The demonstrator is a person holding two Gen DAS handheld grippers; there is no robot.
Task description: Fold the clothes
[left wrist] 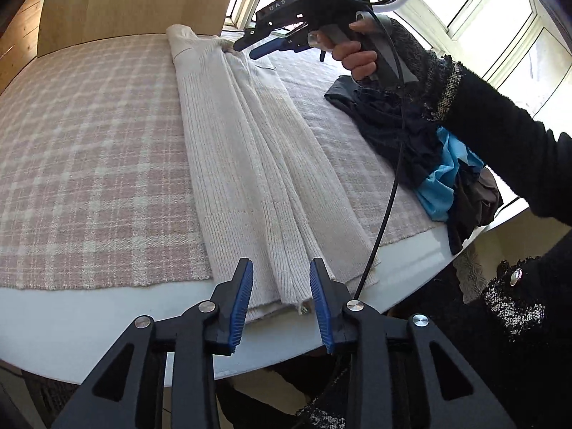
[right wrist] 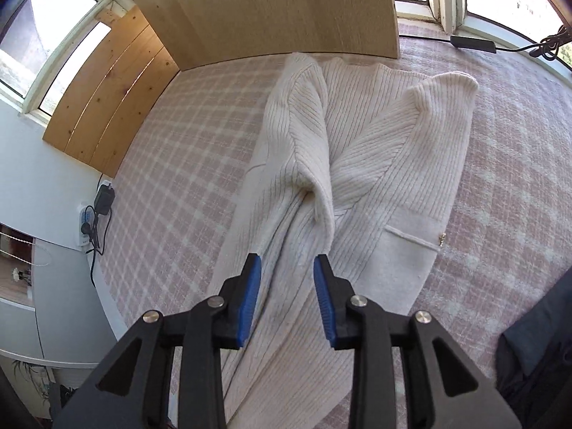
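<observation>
Left wrist view: cream ribbed knit cardigan (left wrist: 250,164) lies folded lengthwise into a long narrow strip on the pink-and-white plaid cloth (left wrist: 89,150) covering the white round table (left wrist: 89,325), running from the near table edge to the far side. Left gripper (left wrist: 280,298) hovers over the cardigan's near hem, jaws partly open, hem visible in the gap, pads not pressing on it. Right gripper (left wrist: 246,48) sits at the far end by the collar, held in a hand (left wrist: 354,53) with a dark sleeve; jaws partly apart, nothing clamped. Heap of dark and light-blue clothes (left wrist: 429,164) lies to the right of the cardigan, near the table edge (no basket or bin visible, just a loose pile).

Right wrist view: right gripper (right wrist: 287,295) jaws partly open above the folded sleeves, empty. Sleeves cross over the cardigan (right wrist: 375,164) front; a patch pocket (right wrist: 411,254) shows on the right.
</observation>
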